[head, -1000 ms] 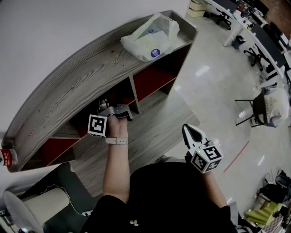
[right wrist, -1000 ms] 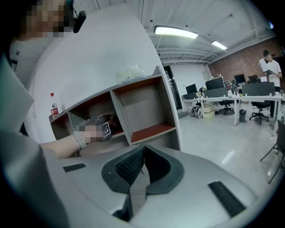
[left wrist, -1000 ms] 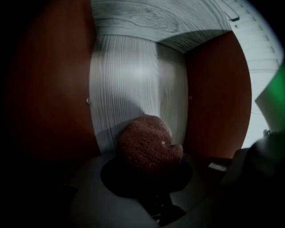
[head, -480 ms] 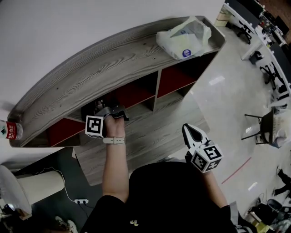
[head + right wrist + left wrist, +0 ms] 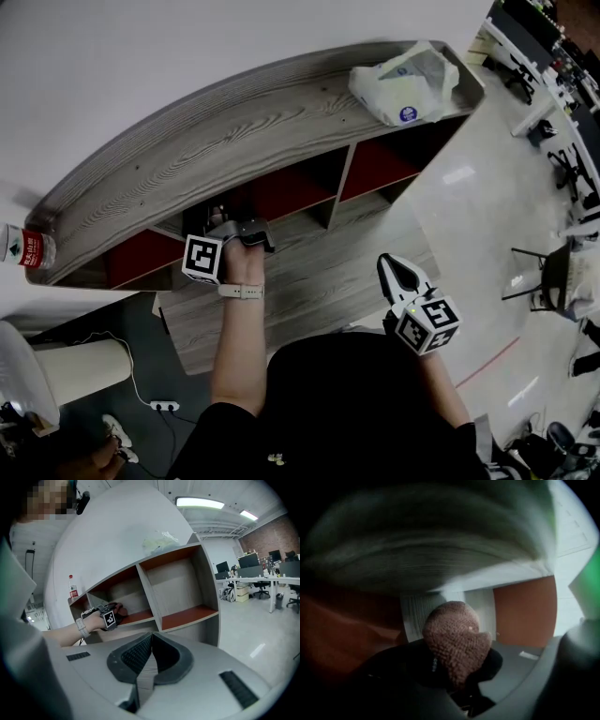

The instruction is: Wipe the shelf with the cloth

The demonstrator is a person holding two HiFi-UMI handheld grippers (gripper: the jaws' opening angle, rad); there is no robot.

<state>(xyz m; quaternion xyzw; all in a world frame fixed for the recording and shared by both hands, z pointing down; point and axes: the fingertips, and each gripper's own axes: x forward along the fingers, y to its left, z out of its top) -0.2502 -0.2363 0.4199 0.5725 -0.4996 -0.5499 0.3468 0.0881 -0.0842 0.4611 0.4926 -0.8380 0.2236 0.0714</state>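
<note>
The shelf (image 5: pixel 216 150) is a long grey wood unit with red-brown compartments. My left gripper (image 5: pixel 231 231) reaches into a lower middle compartment, its tips under the top board. In the left gripper view it (image 5: pixel 457 667) is shut on a brown knitted cloth (image 5: pixel 454 639), bunched over the jaws, in front of a grey divider (image 5: pixel 412 616) and a red-brown back panel (image 5: pixel 525 611). The right gripper view shows that left gripper (image 5: pixel 110 616) resting on the red shelf board (image 5: pixel 138 617). My right gripper (image 5: pixel 397 277) hangs shut and empty near my body, away from the shelf.
A white plastic bag (image 5: pixel 408 80) lies on the right end of the shelf top. A water bottle (image 5: pixel 23 248) stands at its left end. A white fan base (image 5: pixel 66 380) and a power strip (image 5: pixel 164 406) sit on the floor at left. Office desks and chairs (image 5: pixel 262 578) stand far right.
My left gripper with the cloth has slid left along the shelf board, away from the divider. My head view has swung, so the shelf looks shifted. The right gripper stayed put.
</note>
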